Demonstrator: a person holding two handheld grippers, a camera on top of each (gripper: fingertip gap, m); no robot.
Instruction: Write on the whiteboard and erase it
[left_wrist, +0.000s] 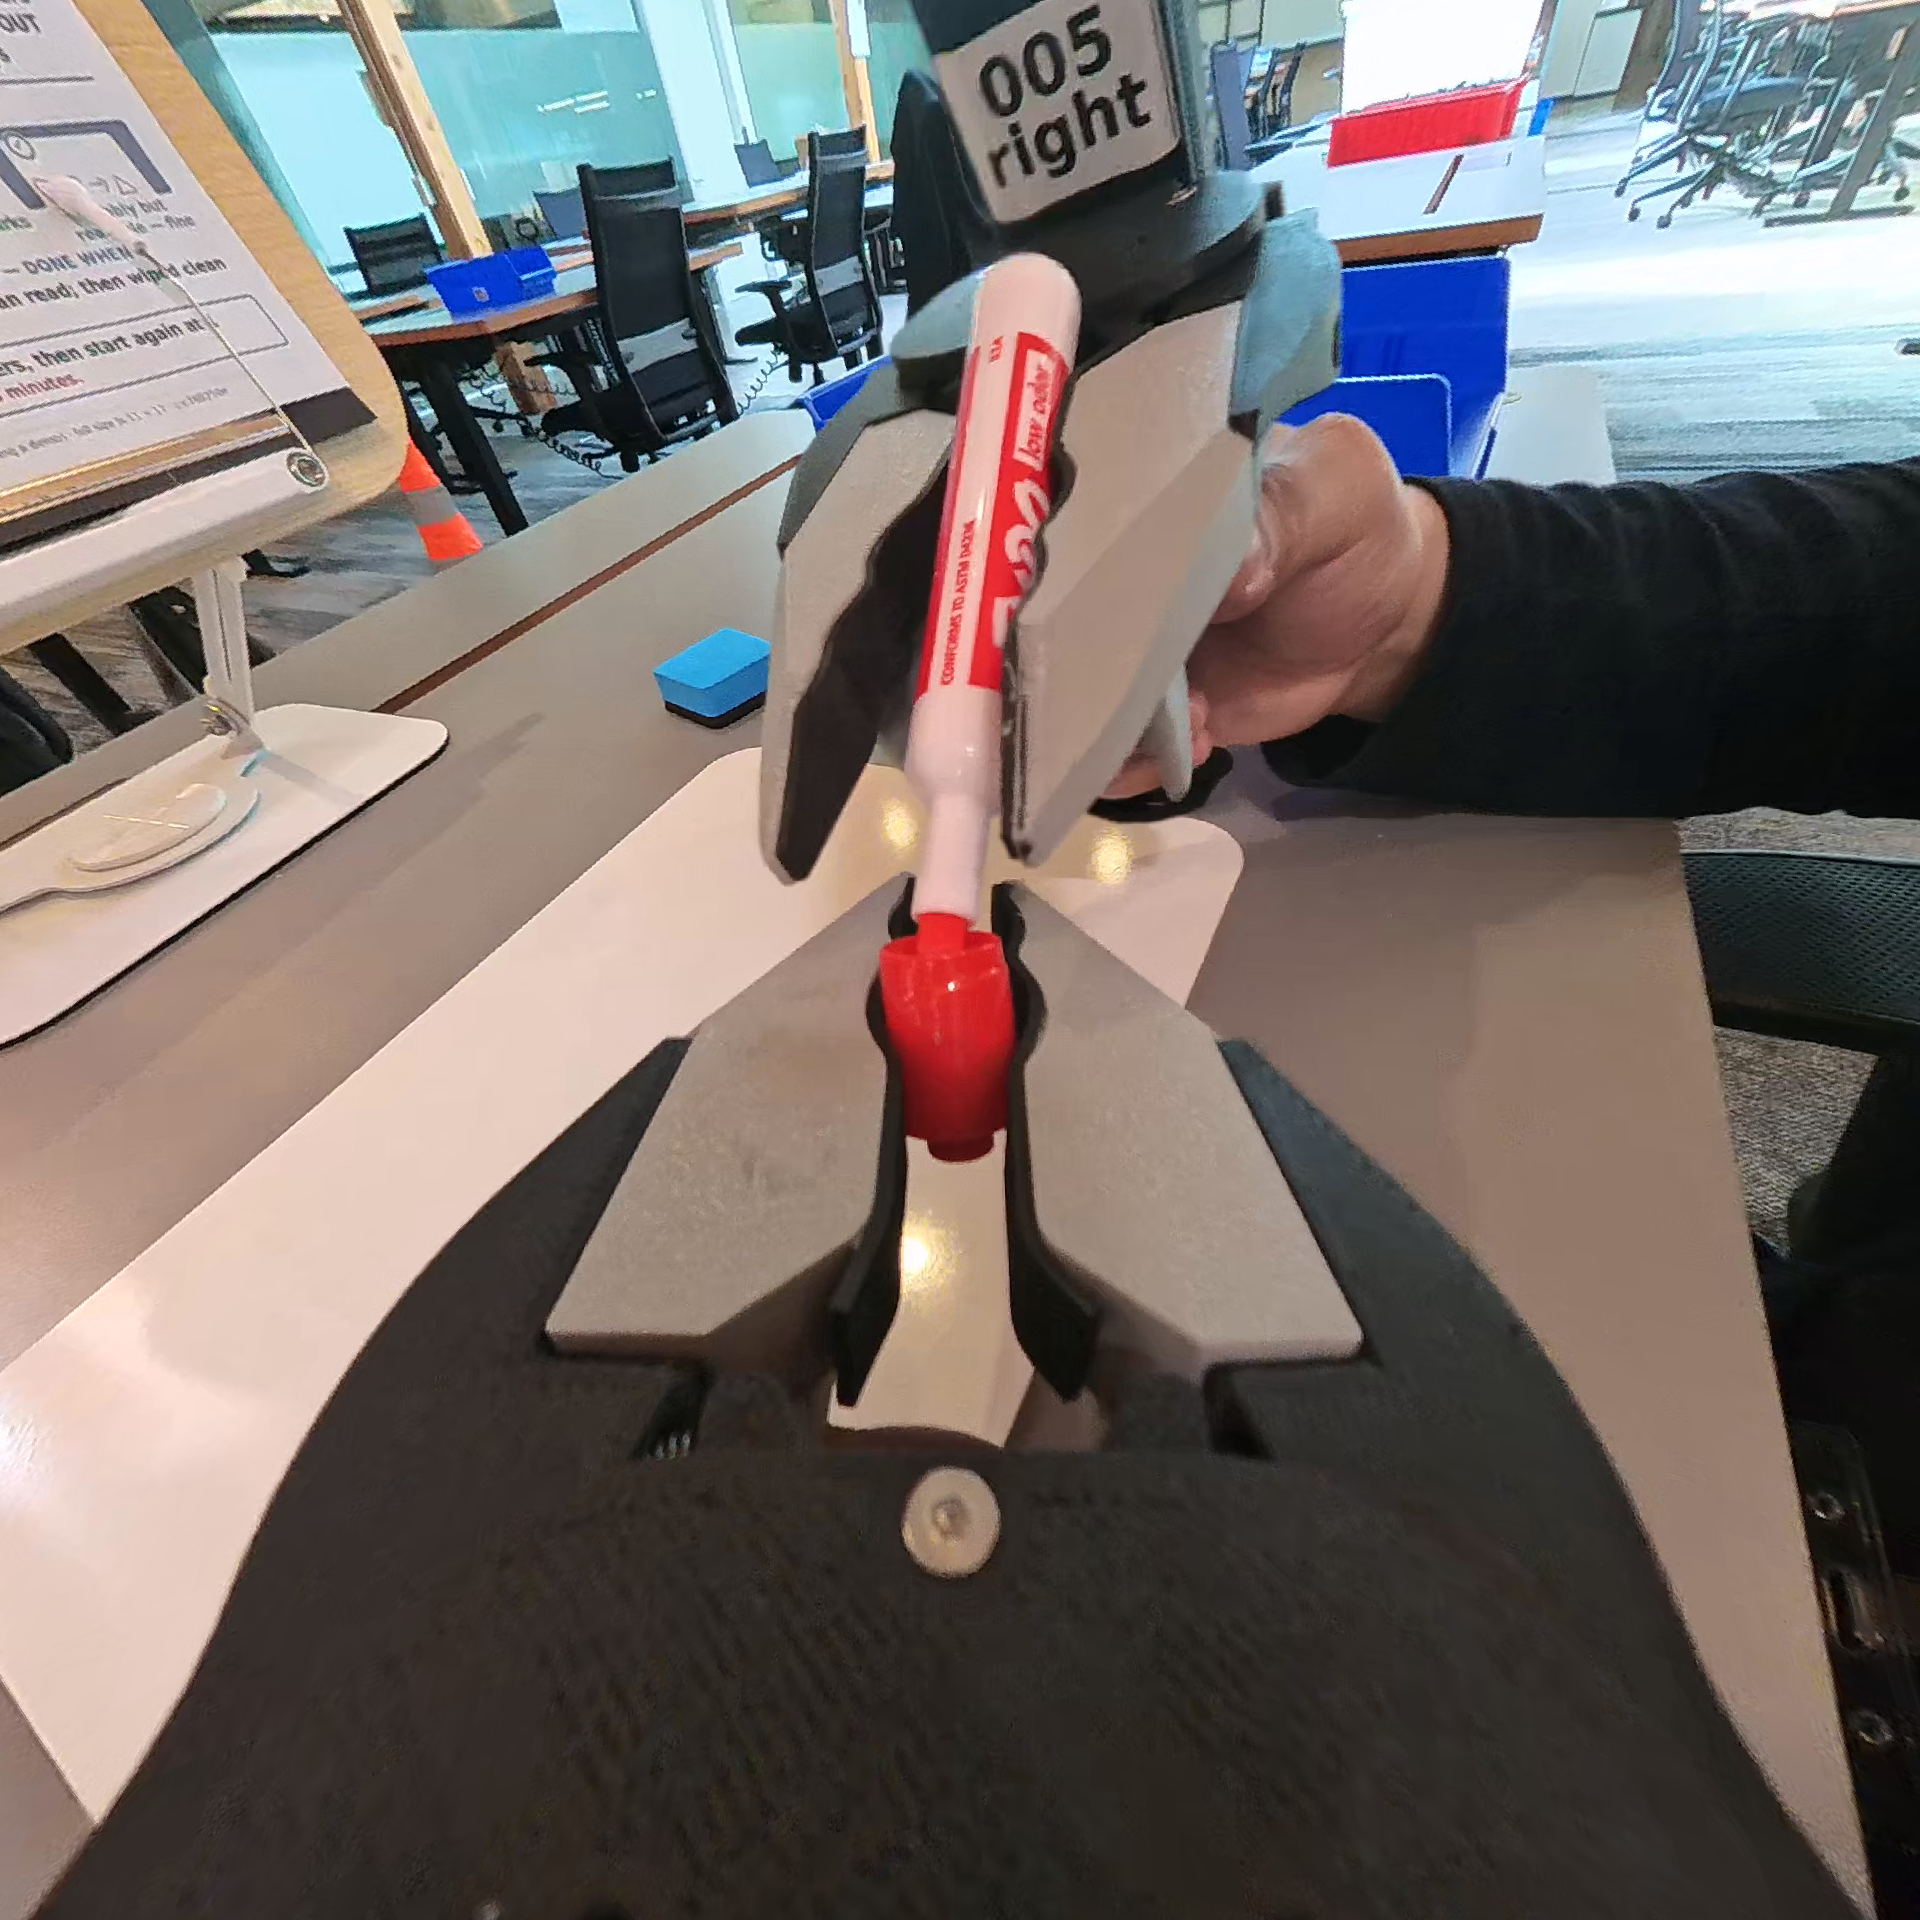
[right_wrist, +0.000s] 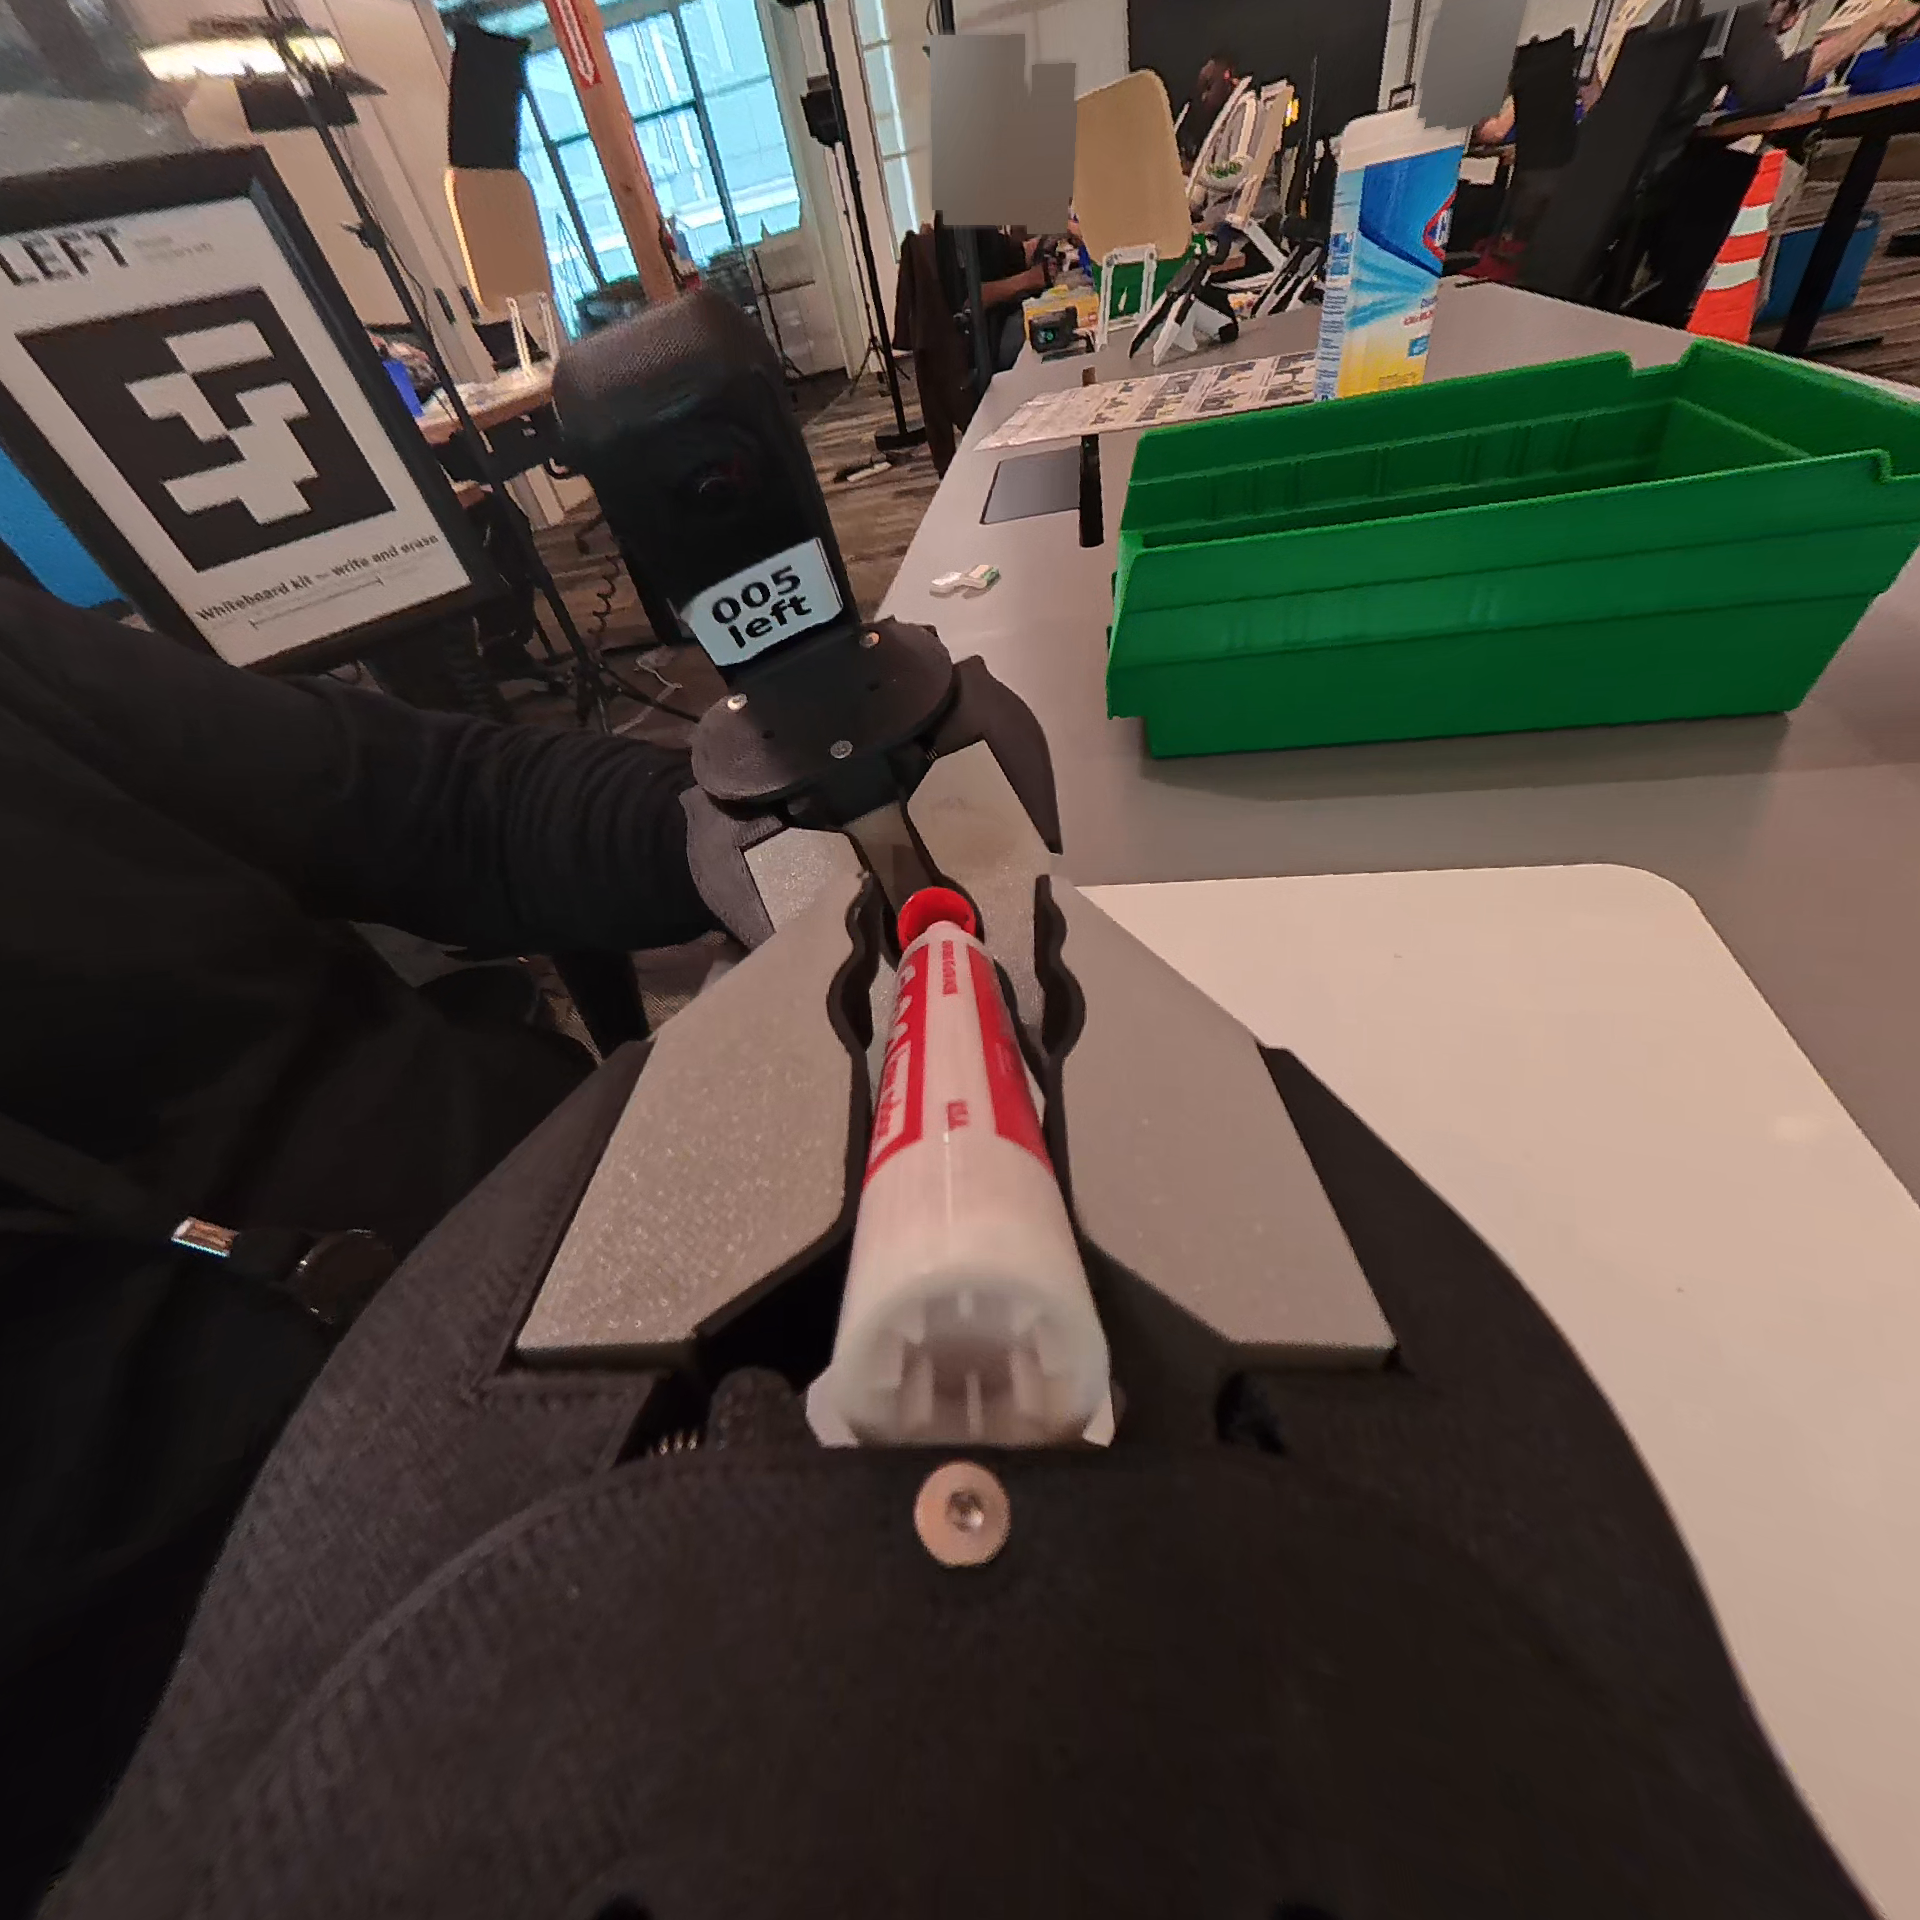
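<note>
Nearest in the left wrist view, my left claw (left_wrist: 948, 935) is clamped on the red cap (left_wrist: 945, 1023), its two fingers pressed against the cap's sides. The red tip of the marker (left_wrist: 987, 582) sits at the cap's open mouth; whether it is seated inside I cannot tell. Just beyond, my right claw (left_wrist: 904, 842) points down toward the cap and grips the white, red-labelled marker barrel between its fingers, my right hand (left_wrist: 1320, 592) on the handle behind it. In the right wrist view the same barrel (right_wrist: 961, 1122) runs forward between my right claw's fingers (right_wrist: 961, 914), its blunt end toward the camera, and the left claw (right_wrist: 914, 821) meets it from the far side. Beneath both claws lies the whiteboard (left_wrist: 520, 1039), flat on the grey worktop (left_wrist: 1455, 1039), its visible surface unmarked. Farther off, a blue eraser (left_wrist: 713, 673) rests on the worktop beyond the whiteboard's far edge. Stacked green bins (right_wrist: 1507, 582) stand on the worktop farther back in the right wrist view.
</note>
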